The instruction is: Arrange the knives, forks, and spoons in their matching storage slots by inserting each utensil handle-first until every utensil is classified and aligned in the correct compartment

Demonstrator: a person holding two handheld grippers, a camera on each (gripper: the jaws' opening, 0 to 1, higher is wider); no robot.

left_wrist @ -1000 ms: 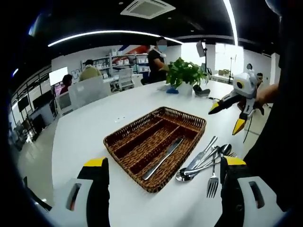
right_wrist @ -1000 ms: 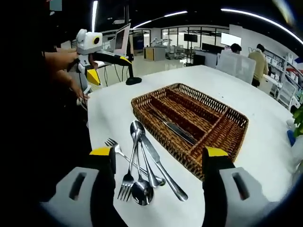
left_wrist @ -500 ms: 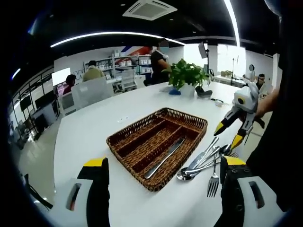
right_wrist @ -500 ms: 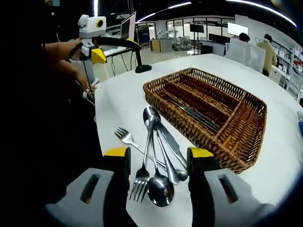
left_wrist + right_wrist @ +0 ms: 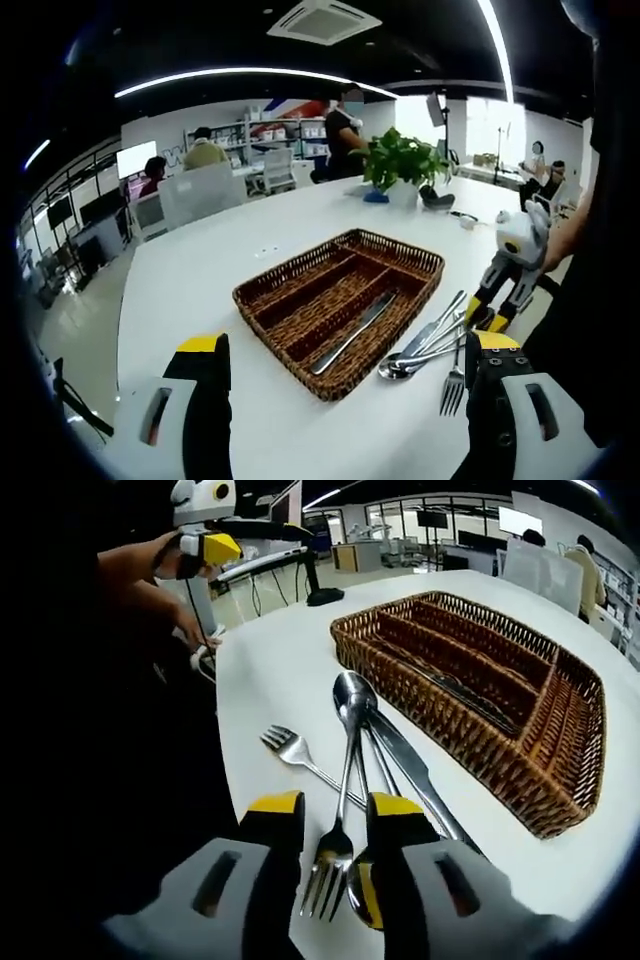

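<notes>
The right gripper (image 5: pixel 335 815) had dropped onto the cutlery pile (image 5: pixel 365 770) at lower centre of the right gripper view, its jaws narrowed from wide apart a second earlier to close around a fork (image 5: pixel 335 865); whether they actually pinched it I could not tell. The left gripper (image 5: pixel 345 350) hung wide open, holding nothing, before the tray (image 5: pixel 290 300), mid-frame, with one knife (image 5: pixel 352 332) slotted. In my judgement a fork pickup was starting.

bright ceiling strips (image 5: pixel 240 75) | sharp centre | fisheye-warped edges
</notes>
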